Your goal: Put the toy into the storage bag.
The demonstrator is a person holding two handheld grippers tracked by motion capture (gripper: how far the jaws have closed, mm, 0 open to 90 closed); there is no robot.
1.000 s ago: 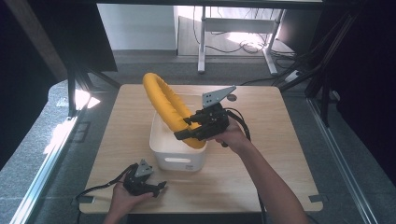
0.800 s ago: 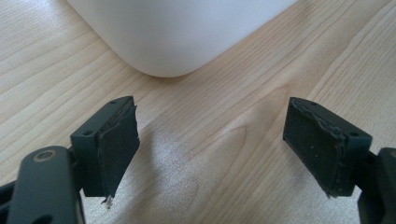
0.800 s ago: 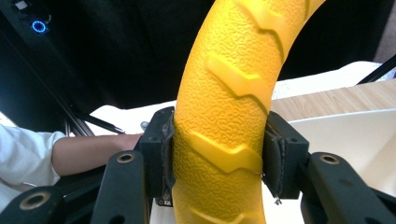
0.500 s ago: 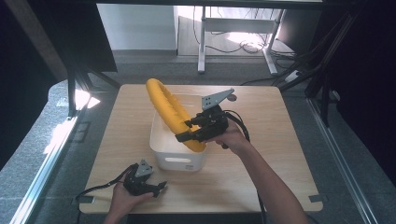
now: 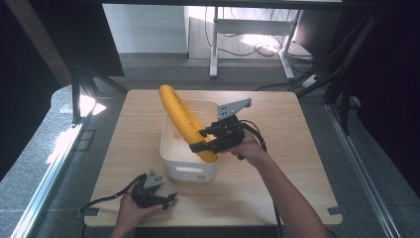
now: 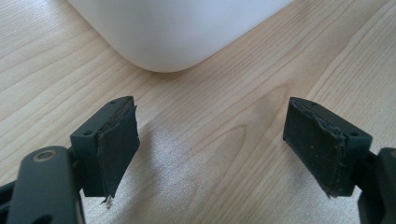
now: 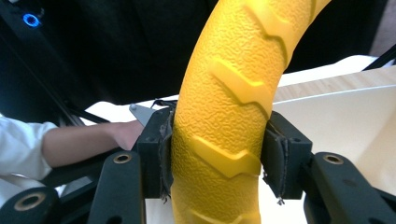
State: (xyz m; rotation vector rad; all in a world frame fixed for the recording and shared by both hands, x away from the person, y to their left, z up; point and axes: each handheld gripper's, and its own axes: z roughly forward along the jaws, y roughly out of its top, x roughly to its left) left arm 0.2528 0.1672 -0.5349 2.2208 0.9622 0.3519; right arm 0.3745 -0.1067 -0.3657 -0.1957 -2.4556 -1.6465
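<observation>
Yellow ring (image 5: pixel 185 124), a textured toy-tyre shape with raised chevron treads, stands on edge in your right gripper (image 5: pixel 205 144), its lower arc over the white bin (image 5: pixel 190 171) and its top leaning toward eleven o'clock, above the bin's far rim. In the right gripper view the jaws clamp the ring (image 7: pixel 224 140) from both sides, pads pressed into the pebbled surface. Your left gripper (image 5: pixel 166 201) rests on the desk (image 5: pixel 292 188) at about seven o'clock from the bin, near the front edge, its jaws spread wide with nothing between them; its own view looks at a rounded corner of the bin (image 6: pixel 177 28) just ahead. The risk, as you judge it from here: the grip sits low on the ring while most of the ring stands above it, so it may pivot between the pads and swing, knocking the bin wall or tipping the light bin. A release at this tilt could leave the ring propped on the rim, or let it roll out across the desk. You cannot see the ring's lowest point or whether it touches the bin floor; the bin wall and your gripper hide it. The bin's inside is hard to read too.
</observation>
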